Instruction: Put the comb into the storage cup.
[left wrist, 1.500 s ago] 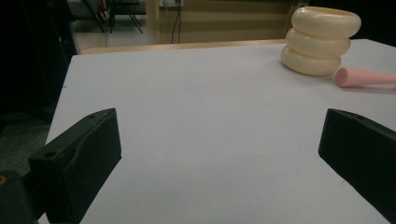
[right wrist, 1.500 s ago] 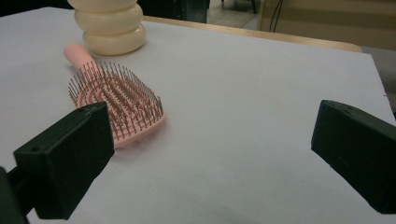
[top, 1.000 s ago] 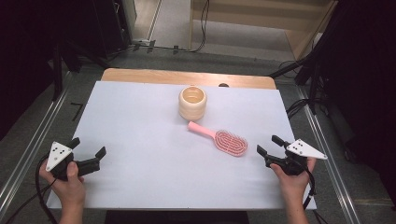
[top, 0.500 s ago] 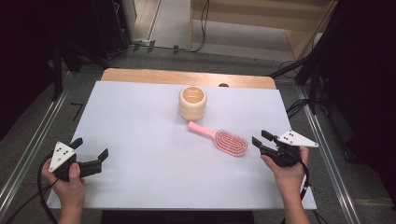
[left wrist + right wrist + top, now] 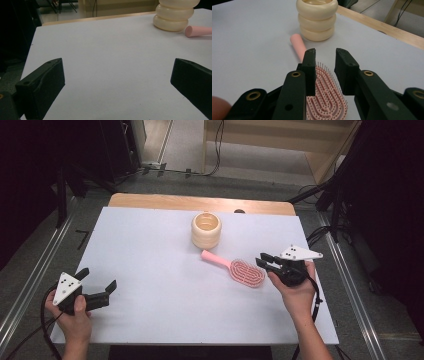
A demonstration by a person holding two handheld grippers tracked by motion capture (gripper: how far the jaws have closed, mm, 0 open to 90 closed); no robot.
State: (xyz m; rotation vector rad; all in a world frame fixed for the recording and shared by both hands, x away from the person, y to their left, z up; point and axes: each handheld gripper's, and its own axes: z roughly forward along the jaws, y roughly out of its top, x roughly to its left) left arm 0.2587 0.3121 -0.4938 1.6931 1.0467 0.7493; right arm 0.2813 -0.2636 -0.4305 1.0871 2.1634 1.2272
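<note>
Closing in on the pink hairbrush point(image 5: 239, 268), the right gripper point(image 5: 266, 262) has moved in from the table's right edge over the last second, rising a little, until its tips now hang over the bristle head. Its jaws have just been closing as it came: a second ago they stood wide, and now a narrow gap is left between them. In the right gripper view the two black jaws stand a little above the bristles point(image 5: 327, 97), with the handle point(image 5: 298, 46) running away beyond them toward the cream ringed cup point(image 5: 317, 18). Nothing is between the jaws; the pads touch neither bristles nor handle, as far as can be seen.

Reading: this is the approach to a pick of the brush, not yet a grasp. The narrowed gap looks pre-set to the width of the handle or neck, which suggests the grip will be taken there.

Brush position: lying flat on the white table point(image 5: 150, 270), bristles up, head toward the right hand, handle tip near the cup point(image 5: 206, 230) but apart from it.

The left gripper point(image 5: 96, 285) rests low at the near left corner, jaws spread wide, holding nothing; bare table shows between them in the left gripper view.
</note>
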